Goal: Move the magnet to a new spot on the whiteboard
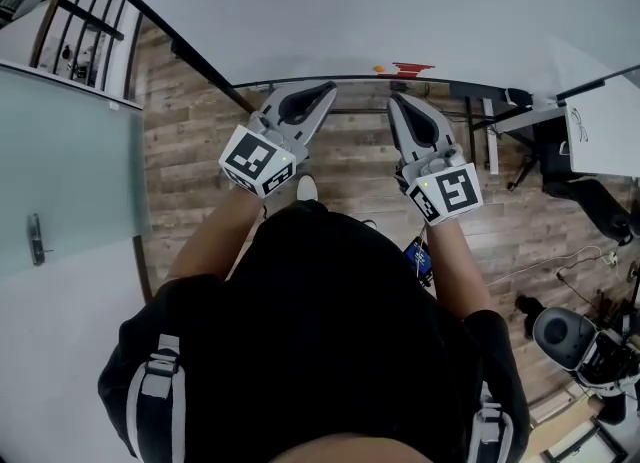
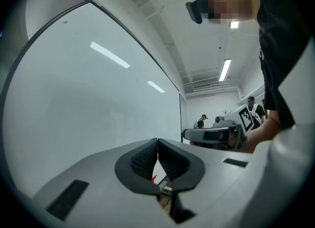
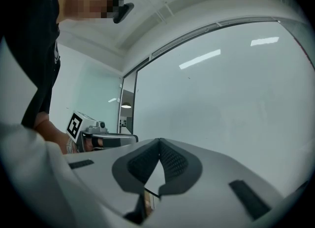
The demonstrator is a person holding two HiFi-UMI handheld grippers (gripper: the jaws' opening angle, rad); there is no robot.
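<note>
Both the left gripper (image 1: 328, 87) and the right gripper (image 1: 393, 100) are held clenched, empty, before the whiteboard (image 1: 400, 1). The magnet (image 1: 379, 69), seemingly the orange dot at its lower edge, could be knocked off if met with closed jaws.

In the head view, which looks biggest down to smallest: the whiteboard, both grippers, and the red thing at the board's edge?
1. whiteboard.
2. left gripper and right gripper, which look alike, so they tie.
3. red thing, tiny.
</note>
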